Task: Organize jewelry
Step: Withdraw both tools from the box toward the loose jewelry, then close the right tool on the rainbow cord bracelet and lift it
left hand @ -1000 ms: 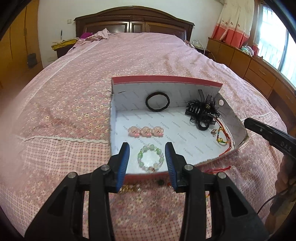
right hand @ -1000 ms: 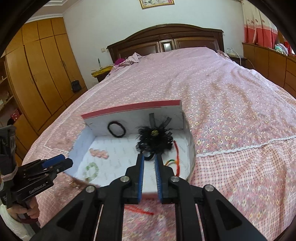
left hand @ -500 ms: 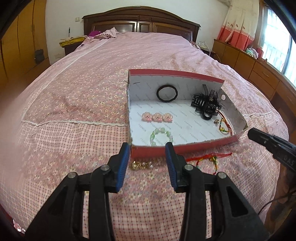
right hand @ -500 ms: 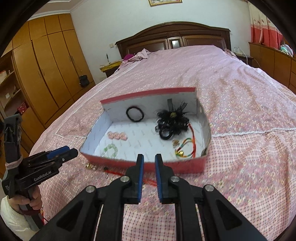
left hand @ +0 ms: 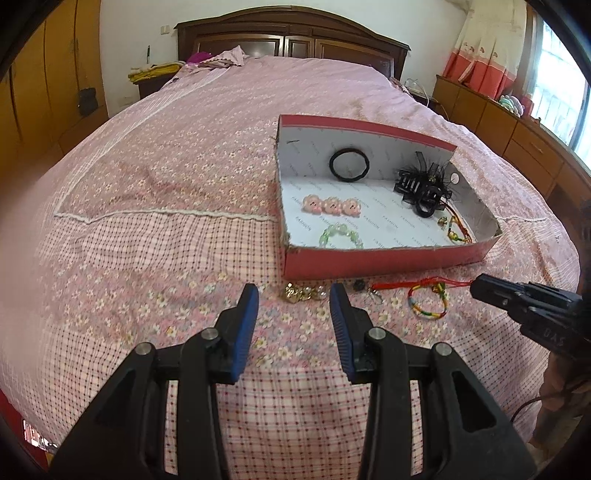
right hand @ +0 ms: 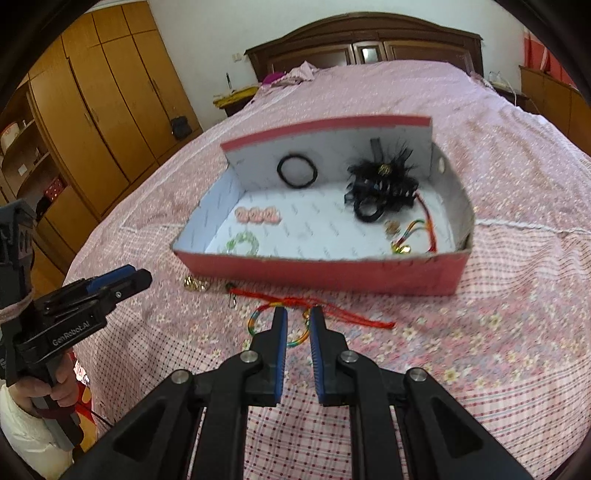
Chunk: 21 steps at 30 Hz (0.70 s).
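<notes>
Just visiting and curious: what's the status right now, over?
Left gripper open, empty. Right gripper slightly open, empty, above rainbow bracelet on bedspread. Red box beyond. Nothing blocking.

Around you stood a wooden wardrobe, a dark headboard and red curtains — the bed's pink floral bedspread lay rumpled.

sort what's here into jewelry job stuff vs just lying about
Job:
red box
rainbow bracelet
red cord
gold trinkets
green bead bracelet
pink clips

Lying about:
yellow cloth
curtain
wardrobe
</notes>
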{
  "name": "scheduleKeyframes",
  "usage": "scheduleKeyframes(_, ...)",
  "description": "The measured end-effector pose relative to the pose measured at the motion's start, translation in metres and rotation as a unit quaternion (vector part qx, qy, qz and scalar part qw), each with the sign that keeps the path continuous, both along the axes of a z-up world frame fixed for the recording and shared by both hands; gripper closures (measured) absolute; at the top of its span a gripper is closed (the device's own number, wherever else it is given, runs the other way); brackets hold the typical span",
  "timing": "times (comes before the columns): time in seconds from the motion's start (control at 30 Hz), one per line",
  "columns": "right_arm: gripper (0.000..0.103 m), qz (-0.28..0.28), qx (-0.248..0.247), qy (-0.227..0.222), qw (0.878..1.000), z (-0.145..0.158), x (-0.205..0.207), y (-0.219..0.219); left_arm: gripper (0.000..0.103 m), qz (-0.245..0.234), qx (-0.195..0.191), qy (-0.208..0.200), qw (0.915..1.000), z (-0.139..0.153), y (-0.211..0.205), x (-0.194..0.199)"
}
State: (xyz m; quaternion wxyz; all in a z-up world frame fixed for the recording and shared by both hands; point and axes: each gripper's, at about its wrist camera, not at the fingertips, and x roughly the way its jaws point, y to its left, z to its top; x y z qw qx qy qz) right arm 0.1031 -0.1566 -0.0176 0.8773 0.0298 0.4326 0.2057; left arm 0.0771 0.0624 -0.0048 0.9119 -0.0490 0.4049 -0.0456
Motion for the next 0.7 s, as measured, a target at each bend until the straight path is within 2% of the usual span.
scheduleKeyframes(0.2,0.089,0.006,-0.008,0.025,1.0,-0.015,0.004,0.007,0.072,0.005,-0.004,0.009,0.9999,-0.008,0.006,-0.001)
scheduleKeyframes(0.4,0.082,0.006,-0.015,0.048,0.999,-0.027,0.011,0.013,0.072,0.005,-0.011,0.017,0.9998,-0.015,0.008,-0.001)
scheduleKeyframes(0.7,0.082,0.008,-0.03,0.056,0.998,-0.038,0.018,0.022,0.072,0.007,-0.021,0.026,0.9994,-0.021,0.012,0.001)
